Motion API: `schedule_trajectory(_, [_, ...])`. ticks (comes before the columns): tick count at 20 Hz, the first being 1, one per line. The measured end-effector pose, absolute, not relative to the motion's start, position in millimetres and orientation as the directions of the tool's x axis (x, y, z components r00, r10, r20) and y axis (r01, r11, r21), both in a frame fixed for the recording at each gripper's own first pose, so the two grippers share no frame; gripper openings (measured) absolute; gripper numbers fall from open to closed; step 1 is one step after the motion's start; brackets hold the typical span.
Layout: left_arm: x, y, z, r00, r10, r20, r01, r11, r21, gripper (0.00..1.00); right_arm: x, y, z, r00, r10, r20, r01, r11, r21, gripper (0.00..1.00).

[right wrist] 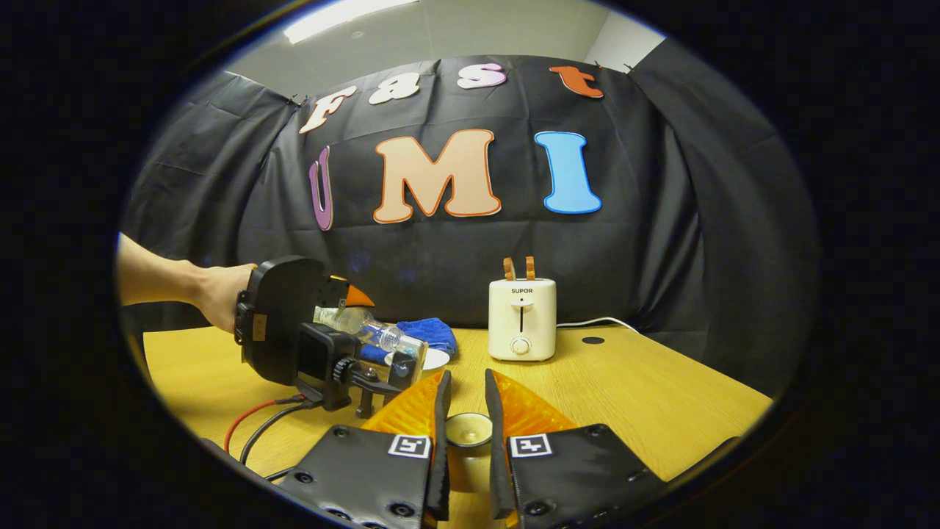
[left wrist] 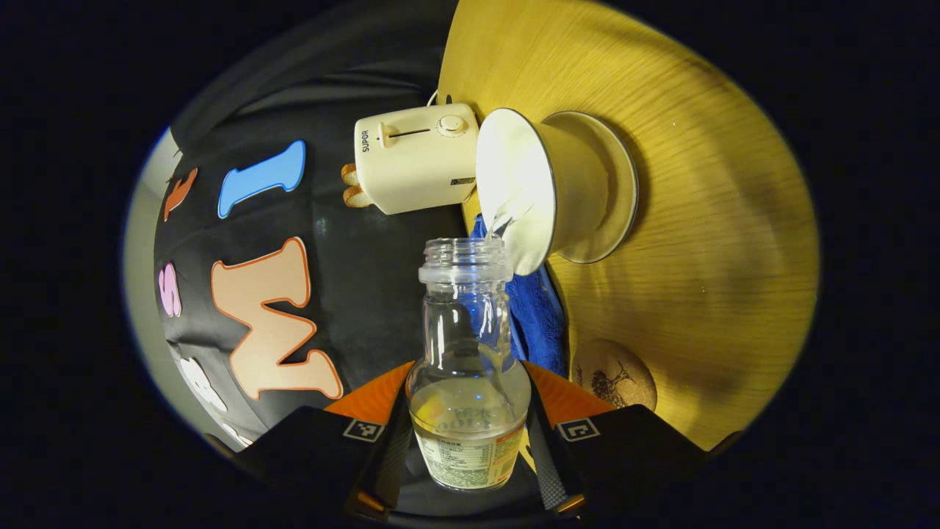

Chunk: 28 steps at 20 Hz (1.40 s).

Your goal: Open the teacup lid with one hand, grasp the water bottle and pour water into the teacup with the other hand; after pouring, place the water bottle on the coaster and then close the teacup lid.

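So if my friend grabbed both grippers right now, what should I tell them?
Left gripper: jaws shut on the water bottle, tipped sideways, water running into the open teacup.
Right gripper: jaws shut on the teacup lid, held off the cup.
The coaster lies bare on the table.
Done: lid off, bottle grasped, pouring under way.
Left: finish pouring, stand the bottle on the coaster, put the lid back.
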<state>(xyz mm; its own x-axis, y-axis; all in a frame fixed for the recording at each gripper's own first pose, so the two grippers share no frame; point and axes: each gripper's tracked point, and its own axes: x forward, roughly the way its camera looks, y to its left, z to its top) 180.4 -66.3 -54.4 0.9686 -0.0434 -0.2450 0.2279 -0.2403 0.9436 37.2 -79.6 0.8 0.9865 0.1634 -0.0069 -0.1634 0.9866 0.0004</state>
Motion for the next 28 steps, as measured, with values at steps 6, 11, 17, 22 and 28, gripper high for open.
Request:
schedule_trajectory(6, [181.6, -68.7, -47.6, 0.967, -0.035, -0.251, 0.229, -0.307, 0.924, 0.7, 37.9, -79.4, 0.6, 0.986, 0.164, -0.007, -0.164, 0.986, 0.0, 0.25])
schedule_trajectory(11, [184.4, -69.8, -37.6, 0.967, -0.026, -0.252, 0.225, -0.367, 0.903, 0.69, 37.9, -79.7, 0.3, 0.986, 0.164, -0.007, -0.164, 0.986, 0.0, 0.25])
schedule_trajectory(17, [187.4, -72.2, -22.6, 0.968, -0.005, -0.252, 0.217, -0.488, 0.845, 0.7, 38.2, -79.9, 0.0, 0.986, 0.164, -0.007, -0.164, 0.986, 0.0, 0.25])
schedule_trajectory(22, [186.5, -79.2, -15.2, 0.969, -0.006, -0.249, 0.203, -0.559, 0.804, 0.7, 38.5, -79.7, 0.0, 0.986, 0.165, -0.007, -0.165, 0.986, 0.001, 0.25])
schedule_trajectory(28, [191.0, -88.4, -6.9, 0.969, 0.001, -0.249, 0.197, -0.615, 0.763, 0.7, 38.7, -79.6, -0.3, 0.985, 0.17, -0.007, -0.17, 0.985, 0.001, 0.25])
